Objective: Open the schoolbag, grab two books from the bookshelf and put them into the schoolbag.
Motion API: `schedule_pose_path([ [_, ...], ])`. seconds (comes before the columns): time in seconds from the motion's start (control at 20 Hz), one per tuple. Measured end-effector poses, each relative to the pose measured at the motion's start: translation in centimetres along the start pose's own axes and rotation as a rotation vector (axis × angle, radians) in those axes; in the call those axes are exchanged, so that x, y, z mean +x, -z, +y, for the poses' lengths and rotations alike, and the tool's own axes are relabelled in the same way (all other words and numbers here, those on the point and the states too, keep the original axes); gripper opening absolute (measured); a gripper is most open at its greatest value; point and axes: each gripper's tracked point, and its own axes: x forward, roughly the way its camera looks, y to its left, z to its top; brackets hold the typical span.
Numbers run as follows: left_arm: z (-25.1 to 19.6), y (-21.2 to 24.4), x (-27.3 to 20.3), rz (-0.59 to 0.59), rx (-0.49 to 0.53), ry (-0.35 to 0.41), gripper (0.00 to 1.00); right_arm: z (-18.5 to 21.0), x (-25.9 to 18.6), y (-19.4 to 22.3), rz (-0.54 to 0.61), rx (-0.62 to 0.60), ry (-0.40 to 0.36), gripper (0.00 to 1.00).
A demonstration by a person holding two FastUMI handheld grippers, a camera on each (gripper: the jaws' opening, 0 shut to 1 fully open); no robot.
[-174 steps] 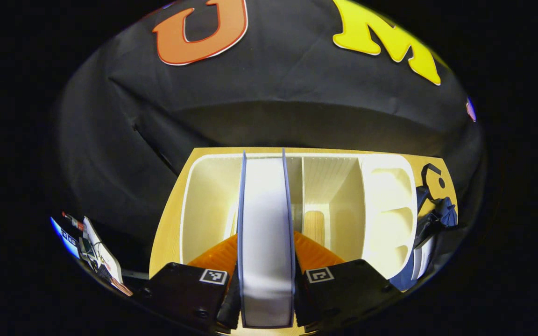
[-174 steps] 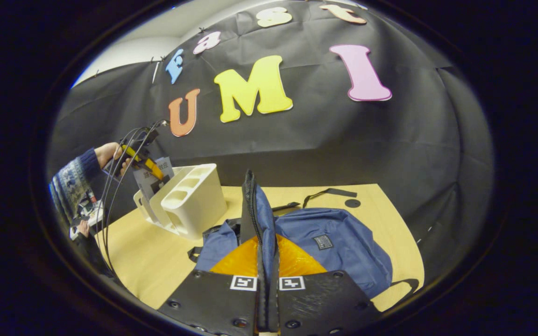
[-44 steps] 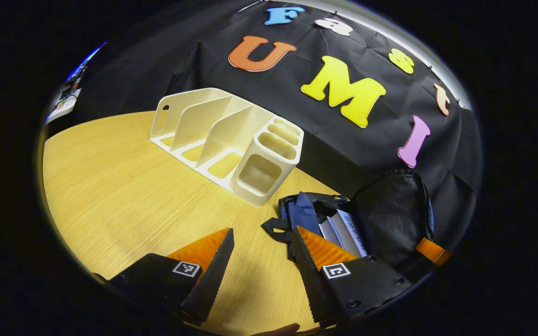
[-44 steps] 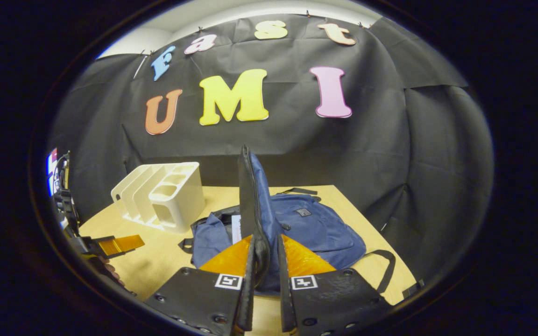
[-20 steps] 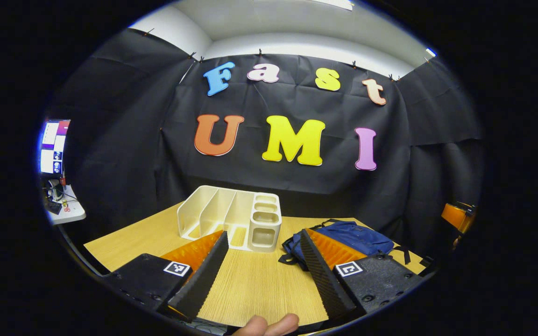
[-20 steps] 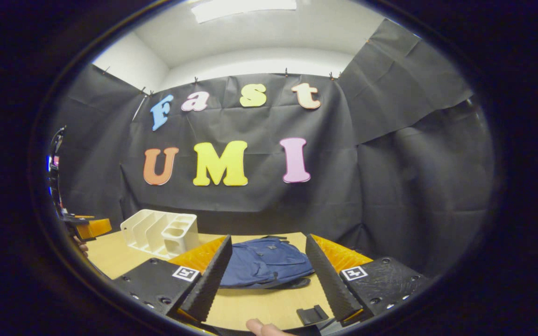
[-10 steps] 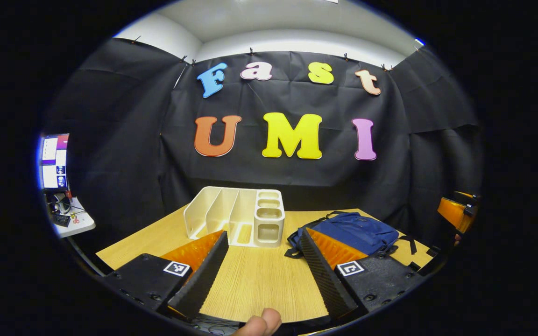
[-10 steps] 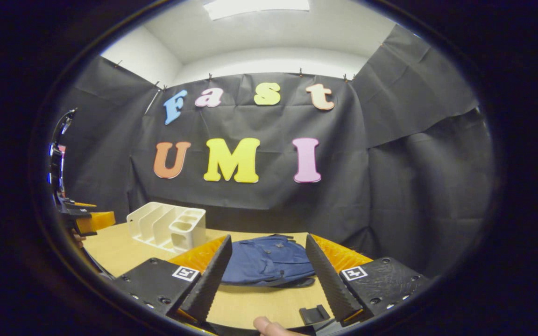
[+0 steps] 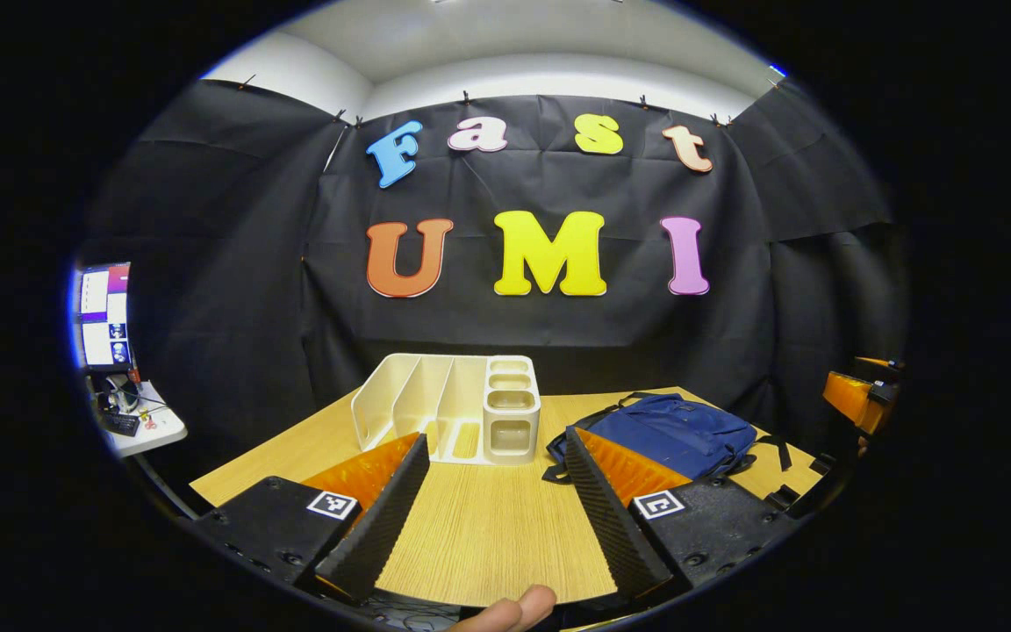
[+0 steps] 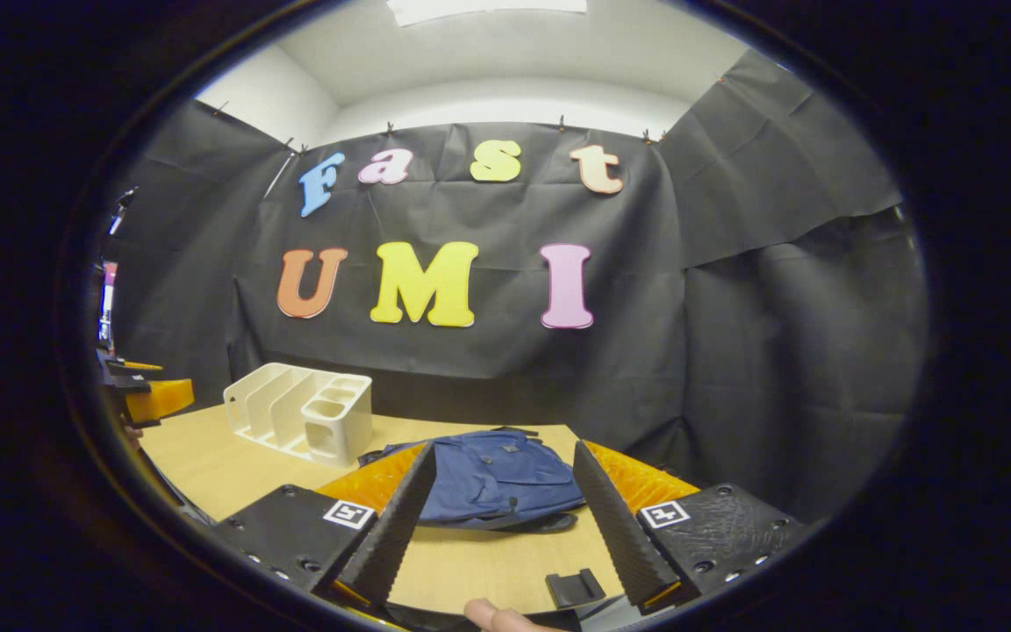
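The blue schoolbag (image 9: 677,432) (image 10: 497,481) lies flat on the wooden table (image 9: 488,527), right of the cream bookshelf (image 9: 462,408) (image 10: 299,412). The shelf's slots hold no books. No books are visible; the bag's inside is hidden. My left gripper (image 9: 495,456) is open above the table's near edge, pulled back from both. My right gripper (image 10: 501,465) is open too, nothing between its fingers, with the bag beyond it. The other gripper appears at the right edge (image 9: 856,395) of the left gripper view and at the left edge (image 10: 150,395) of the right gripper view.
A fingertip (image 9: 510,610) shows at the bottom of the left gripper view. A small black clip (image 10: 577,586) lies at the table's near edge (image 10: 470,579). A side desk with a monitor (image 9: 106,307) stands at far left. Black cloth walls the booth behind the table.
Earlier the left gripper held a book at the shelf and the right one held the bag's flap up. Both have let go and drawn back; the bag lies flat. Over the last second, only slight drift.
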Motion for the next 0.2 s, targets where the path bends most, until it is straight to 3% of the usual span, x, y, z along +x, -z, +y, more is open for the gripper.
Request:
schedule_pose_path([
  [0.2,0.63,0.04,0.22,-0.004,0.018,-0.037,0.98,0.27,0.06,0.16,0.003,-0.030,-0.002,0.94],
])
